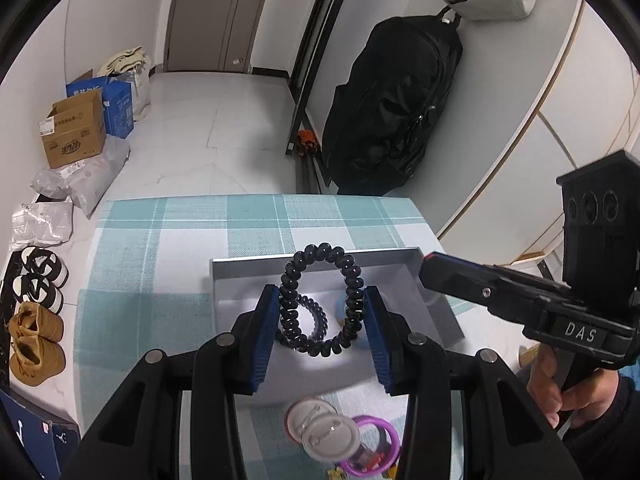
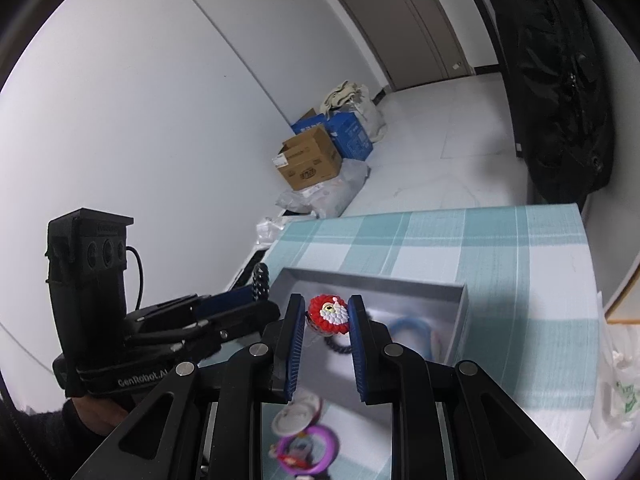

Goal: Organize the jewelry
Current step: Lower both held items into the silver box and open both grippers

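Above the grey tray [image 1: 440,304], the left gripper [image 1: 322,312] clamps a black coil bracelet [image 1: 320,304]. Beside it, over the same tray, the right gripper [image 2: 329,320] pinches a red beaded charm [image 2: 329,314].

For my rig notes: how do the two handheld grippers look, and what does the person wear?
Both grippers, left and right, are black with ribbed blue pads and silver pivot bolts. One handle reads "DAS", the other "GenRobot.AI", with a thin black cable. The sleeves are dark.

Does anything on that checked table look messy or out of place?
Nothing is spilled or damaged. Some pieces lie loose outside the grey tray: a purple ring and a round white case. Both jaws hold items: a black spiral hair tie, a red ornament.
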`<state>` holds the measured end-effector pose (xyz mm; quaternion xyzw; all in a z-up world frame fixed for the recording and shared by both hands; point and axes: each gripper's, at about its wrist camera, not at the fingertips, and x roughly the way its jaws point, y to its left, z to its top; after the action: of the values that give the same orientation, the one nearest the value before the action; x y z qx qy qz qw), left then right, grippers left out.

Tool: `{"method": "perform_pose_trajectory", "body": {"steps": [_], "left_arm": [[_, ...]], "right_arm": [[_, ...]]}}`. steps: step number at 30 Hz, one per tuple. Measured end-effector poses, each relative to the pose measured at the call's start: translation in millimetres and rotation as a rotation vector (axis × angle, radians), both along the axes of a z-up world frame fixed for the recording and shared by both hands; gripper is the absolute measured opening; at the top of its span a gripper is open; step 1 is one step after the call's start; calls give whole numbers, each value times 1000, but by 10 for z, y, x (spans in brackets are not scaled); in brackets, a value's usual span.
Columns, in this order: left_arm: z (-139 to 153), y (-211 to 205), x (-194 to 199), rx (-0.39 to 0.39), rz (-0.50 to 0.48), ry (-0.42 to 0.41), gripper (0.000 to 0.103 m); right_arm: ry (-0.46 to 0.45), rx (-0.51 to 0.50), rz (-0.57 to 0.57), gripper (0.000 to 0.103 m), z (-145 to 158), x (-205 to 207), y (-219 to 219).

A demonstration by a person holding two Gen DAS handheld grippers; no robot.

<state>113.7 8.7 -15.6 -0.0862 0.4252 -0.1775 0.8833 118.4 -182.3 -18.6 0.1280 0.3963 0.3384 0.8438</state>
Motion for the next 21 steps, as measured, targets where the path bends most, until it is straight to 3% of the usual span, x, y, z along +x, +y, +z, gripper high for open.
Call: {"method": "perform_pose_trajectory", "body": {"steps": [21], "left_arm": [[-241, -51, 259, -45, -14, 130, 38]], "right_arm": [[82, -13, -1, 23, -266, 297, 20]]}}
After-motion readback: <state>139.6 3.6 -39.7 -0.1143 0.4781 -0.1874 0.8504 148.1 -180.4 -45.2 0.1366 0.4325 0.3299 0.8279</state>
